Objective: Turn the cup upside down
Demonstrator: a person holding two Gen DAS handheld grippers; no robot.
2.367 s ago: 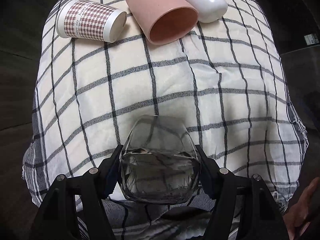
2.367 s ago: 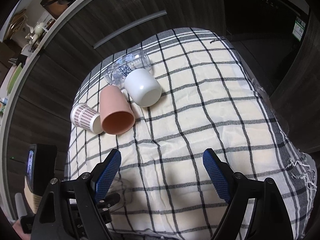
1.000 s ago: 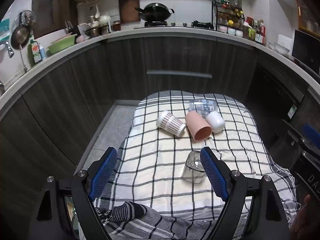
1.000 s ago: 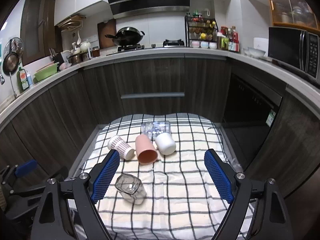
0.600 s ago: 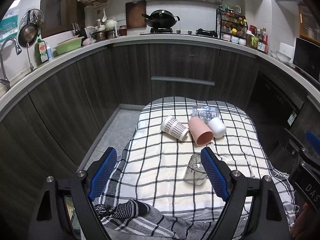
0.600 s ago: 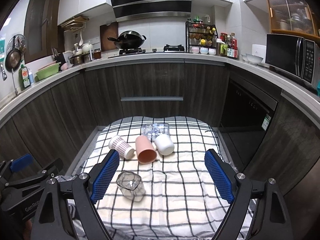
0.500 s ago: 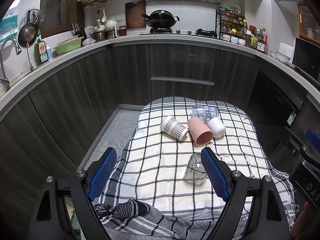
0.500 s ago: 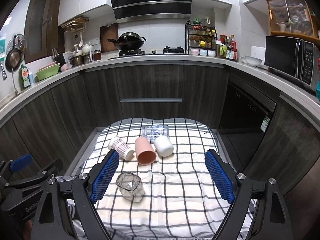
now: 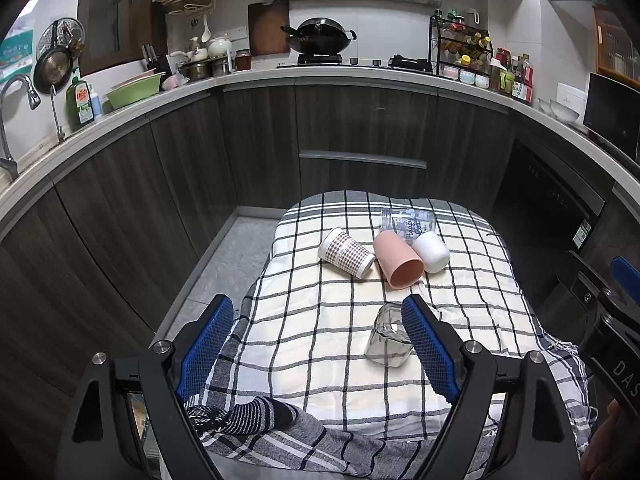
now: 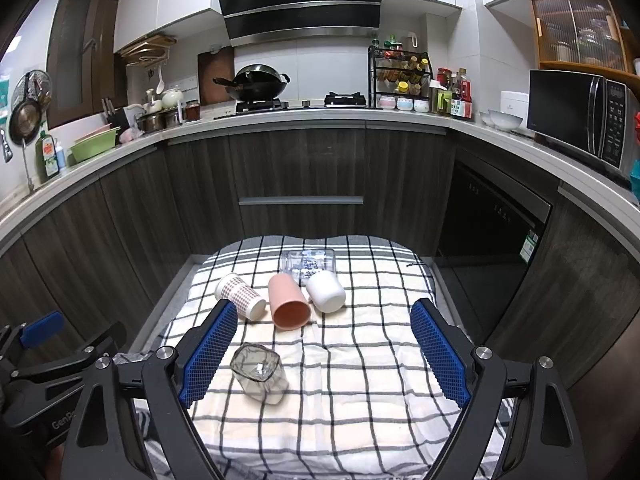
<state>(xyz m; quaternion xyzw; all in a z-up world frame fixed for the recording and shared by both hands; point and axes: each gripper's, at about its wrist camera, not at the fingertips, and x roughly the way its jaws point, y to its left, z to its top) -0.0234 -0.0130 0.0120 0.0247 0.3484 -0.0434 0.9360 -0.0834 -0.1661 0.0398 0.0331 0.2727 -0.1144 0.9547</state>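
A clear glass cup [image 9: 387, 337] stands upside down, base up, on the checked cloth [image 9: 320, 320]; it also shows in the right wrist view [image 10: 259, 372]. My left gripper [image 9: 318, 336] is open and empty, held high and back from the table. My right gripper [image 10: 320, 350] is open and empty, also raised above the near edge. Behind the glass lie a houndstooth paper cup [image 9: 346, 253], a pink cup [image 9: 398, 265], a white cup [image 9: 431, 251] and a clear printed glass [image 9: 407, 221], all on their sides.
The cloth-covered table [image 10: 380, 360] stands in front of dark kitchen cabinets [image 10: 300, 184]. A striped sock [image 9: 248, 414] lies on the table's near left edge. The other gripper shows at the right edge of the left wrist view [image 9: 612, 320].
The left gripper let go of the glass cup, leaving it base up on the cloth, then both grippers pulled up and back. Over the last half second almost nothing moved.
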